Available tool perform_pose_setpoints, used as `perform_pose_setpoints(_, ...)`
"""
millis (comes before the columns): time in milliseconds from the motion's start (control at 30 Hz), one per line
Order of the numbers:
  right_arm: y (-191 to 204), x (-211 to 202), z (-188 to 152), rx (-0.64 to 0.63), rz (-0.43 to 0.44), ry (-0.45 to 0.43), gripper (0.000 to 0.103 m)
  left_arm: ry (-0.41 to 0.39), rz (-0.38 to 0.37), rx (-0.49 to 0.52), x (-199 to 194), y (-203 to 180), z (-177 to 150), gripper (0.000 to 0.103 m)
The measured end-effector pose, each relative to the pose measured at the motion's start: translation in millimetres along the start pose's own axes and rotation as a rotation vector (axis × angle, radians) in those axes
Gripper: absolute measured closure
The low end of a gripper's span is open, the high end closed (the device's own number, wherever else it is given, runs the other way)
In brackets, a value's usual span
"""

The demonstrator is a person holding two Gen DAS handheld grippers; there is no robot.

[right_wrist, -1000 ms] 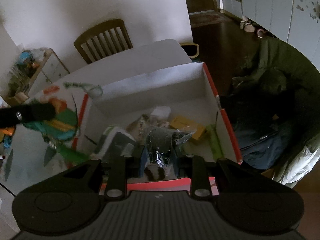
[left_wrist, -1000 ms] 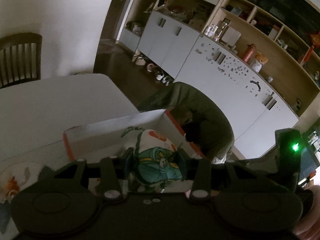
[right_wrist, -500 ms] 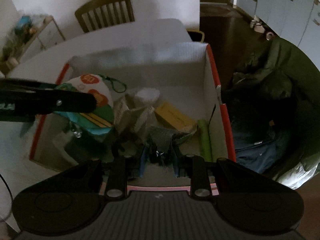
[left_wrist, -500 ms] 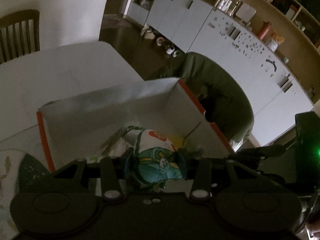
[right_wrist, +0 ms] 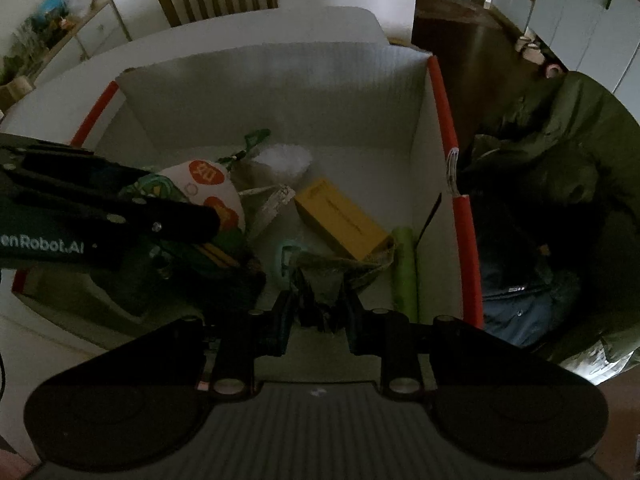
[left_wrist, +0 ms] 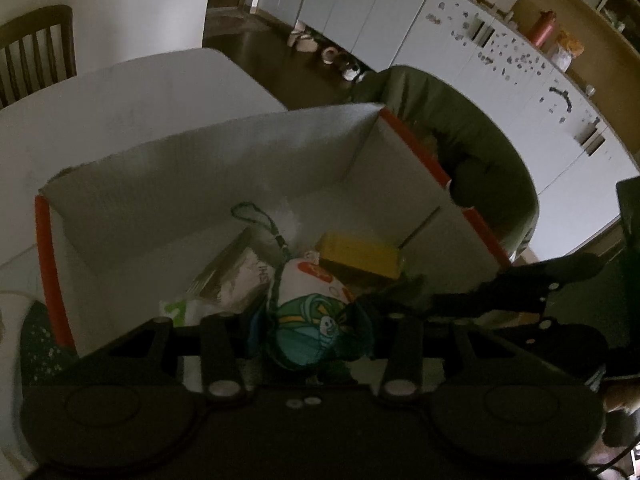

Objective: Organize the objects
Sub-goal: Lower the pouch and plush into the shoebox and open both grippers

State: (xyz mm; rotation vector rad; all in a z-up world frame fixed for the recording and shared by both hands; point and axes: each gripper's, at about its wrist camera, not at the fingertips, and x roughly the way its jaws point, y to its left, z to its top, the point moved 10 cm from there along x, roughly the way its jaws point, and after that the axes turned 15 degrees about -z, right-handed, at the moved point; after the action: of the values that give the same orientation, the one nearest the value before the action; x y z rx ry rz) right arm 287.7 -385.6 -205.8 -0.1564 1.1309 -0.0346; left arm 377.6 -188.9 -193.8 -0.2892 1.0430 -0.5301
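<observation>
My left hand-held gripper (left_wrist: 314, 334) is clamped on a round stuffed fabric pouch printed in white, teal and orange (left_wrist: 310, 308), held inside the white corrugated box with red edges (right_wrist: 444, 120) on the white surface (left_wrist: 120, 92). My right hand-held gripper (right_wrist: 318, 312) pinches a crinkled dark plastic wrapper (right_wrist: 332, 276) beside the yellow carton (right_wrist: 340, 218). I should lower each onto bare floor, then release, keeping both grippers apart.

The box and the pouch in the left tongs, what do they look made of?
Box: probably corrugated plastic or card, matte white; fine ribbing shows on the far wall, and red strips cap the side rims. Pouch: looks like soft printed fabric, with a cartoon pattern, a bulging shape and a braided green cord.
</observation>
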Motion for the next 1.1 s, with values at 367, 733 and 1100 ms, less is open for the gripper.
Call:
perform_pose_setpoints(367,-1.9,1.5,2.3,0.015,0.024,0.003,0.076,0.068,0.015,-0.040,17.3,14.2,-9.4,0.058)
perform_pose_setpoints(733,-6.0,-19.9,5.9,0.055,0.065,-0.016,0.074,0.086,0.002,-0.033,23.6,12.3,-14.6,0.053)
perform_pose_setpoints(1100,-7.1,-54.4,11.2,0.103,0.125,-0.085,0.074,0.024,-0.021,-0.029,-6.9,6.7,-15.3,0.039)
